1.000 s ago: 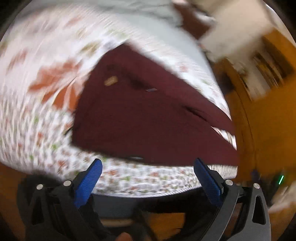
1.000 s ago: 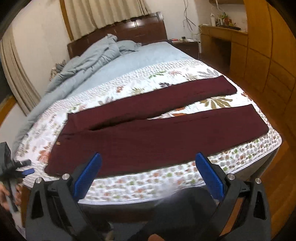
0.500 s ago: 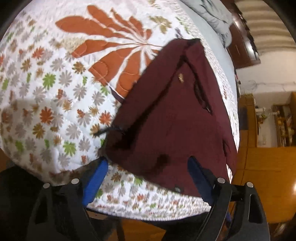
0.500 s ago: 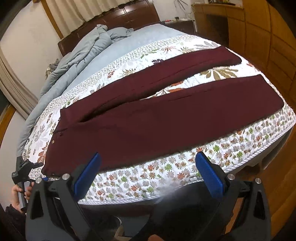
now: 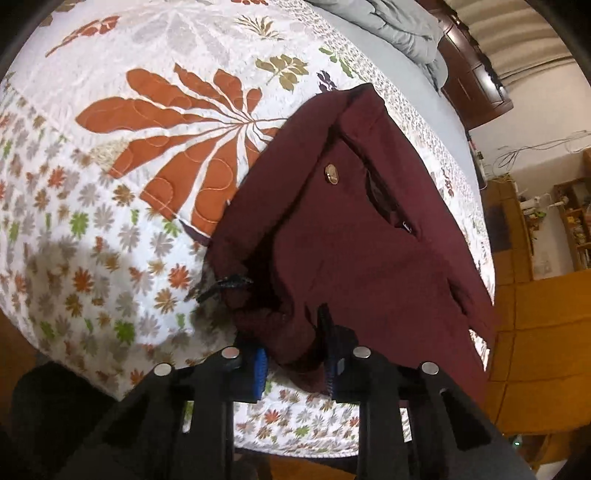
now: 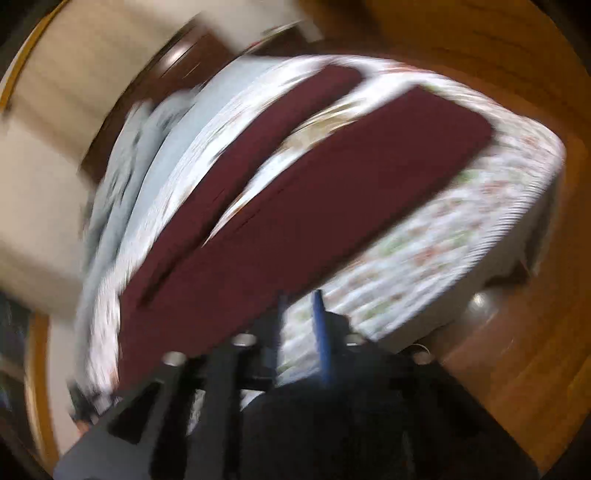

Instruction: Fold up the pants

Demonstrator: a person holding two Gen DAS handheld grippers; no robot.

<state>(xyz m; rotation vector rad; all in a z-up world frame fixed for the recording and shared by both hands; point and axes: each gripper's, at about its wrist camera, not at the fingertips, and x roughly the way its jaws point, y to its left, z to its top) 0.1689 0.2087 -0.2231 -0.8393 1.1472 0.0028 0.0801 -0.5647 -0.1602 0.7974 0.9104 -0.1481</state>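
Note:
Dark maroon pants [image 5: 354,236] lie spread on a floral quilt [image 5: 110,206] on a bed. In the left wrist view I see the waistband end with a brass button [image 5: 331,173] and a pocket slit. My left gripper [image 5: 295,347] is shut on the near corner of the waistband, which bunches between the blue pads. The right wrist view is blurred: both pant legs [image 6: 332,192] run away up the bed. My right gripper [image 6: 300,314] has its jaws nearly together at the near edge of the pants; I cannot tell whether cloth is between them.
A grey duvet [image 5: 399,26] is heaped at the head of the bed by a dark wooden headboard [image 5: 476,74]. Wooden floor [image 6: 509,332] and wooden cabinets [image 5: 543,280] lie beside the bed. The quilt's edge drops off just under both grippers.
My left gripper has closed from wide open onto the waistband corner. My right gripper's jaws have come almost together and it has swung fast down toward the near edge of the pants.

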